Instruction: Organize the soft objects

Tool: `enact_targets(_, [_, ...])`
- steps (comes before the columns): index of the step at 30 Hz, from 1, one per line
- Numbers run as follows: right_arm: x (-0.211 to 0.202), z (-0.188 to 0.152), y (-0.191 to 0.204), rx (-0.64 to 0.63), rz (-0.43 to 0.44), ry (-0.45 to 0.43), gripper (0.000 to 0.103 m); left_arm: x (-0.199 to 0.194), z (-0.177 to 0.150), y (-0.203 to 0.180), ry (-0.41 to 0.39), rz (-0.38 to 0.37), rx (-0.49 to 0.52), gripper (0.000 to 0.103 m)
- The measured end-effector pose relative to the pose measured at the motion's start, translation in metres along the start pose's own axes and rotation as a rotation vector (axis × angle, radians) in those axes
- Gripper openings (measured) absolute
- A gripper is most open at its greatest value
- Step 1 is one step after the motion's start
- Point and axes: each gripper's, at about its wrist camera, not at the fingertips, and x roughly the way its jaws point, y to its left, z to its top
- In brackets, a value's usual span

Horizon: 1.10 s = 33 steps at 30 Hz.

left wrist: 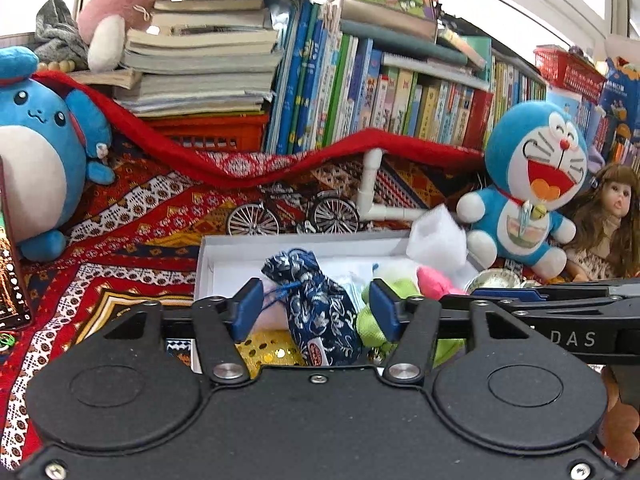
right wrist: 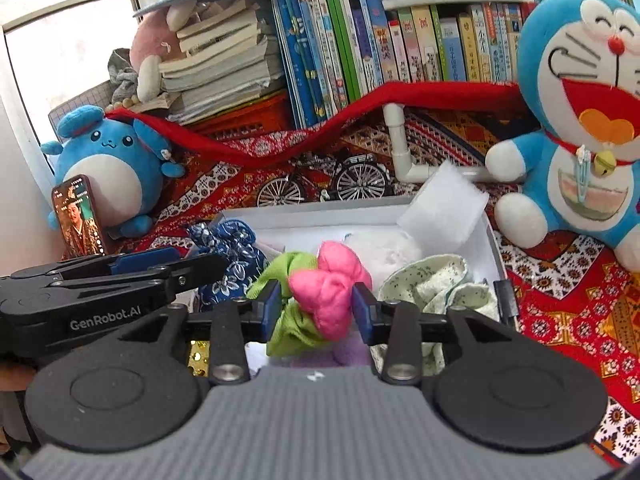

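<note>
my left gripper [left wrist: 316, 306]: black body, blue pads, silver screws | my right gripper [right wrist: 316, 306]: grey ribbed top, same blue pads

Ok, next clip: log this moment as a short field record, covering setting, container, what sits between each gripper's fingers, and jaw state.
setting: patterned cloth in front of a bookshelf
container: white box, open top
in box: navy floral pouch, pink plush flower with green fabric, pale floral cloth, white foam piece
left gripper: jaws apart, around the pouch, pads clear of it
right gripper: jaws apart, flanking the flower; contact unclear
bystanders: Doraemon plush, blue round plush, phone
</note>
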Motion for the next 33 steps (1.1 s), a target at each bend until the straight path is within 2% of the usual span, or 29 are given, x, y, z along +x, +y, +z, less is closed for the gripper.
enact_targets(1, [-0.003, 0.001, 0.000, -0.003, -0.002, -0.009, 0.059, -0.002, 0.001, 0.000, -0.005, 0.002, -0.002, 0.062])
enact_targets(6, [-0.020, 0.005, 0.003, -0.023, -0.010, -0.057, 0.067, -0.017, 0.006, -0.001, -0.042, 0.003, 0.003, 0.080])
enact_targets(11, [-0.035, 0.007, 0.006, -0.041, -0.026, -0.096, 0.071, -0.032, 0.009, -0.007, -0.076, 0.016, 0.019, 0.083])
enact_targets(13, [-0.042, 0.007, 0.007, -0.044, -0.031, -0.117, 0.079, -0.039, 0.010, -0.009, -0.085, 0.017, 0.021, 0.084])
enact_targets(23, [-0.096, 0.008, 0.012, -0.066, -0.056, -0.259, 0.092, -0.088, 0.010, -0.019, -0.152, -0.011, 0.038, 0.089])
enact_targets(27, [-0.118, 0.006, 0.015, -0.081, -0.060, -0.320, 0.101, -0.109, 0.010, -0.021, -0.176, -0.027, 0.032, 0.090])
enact_targets(33, [-0.146, -0.003, 0.023, -0.128, -0.083, -0.389, 0.103, -0.136, 0.003, -0.024, -0.199, -0.002, 0.022, 0.093])
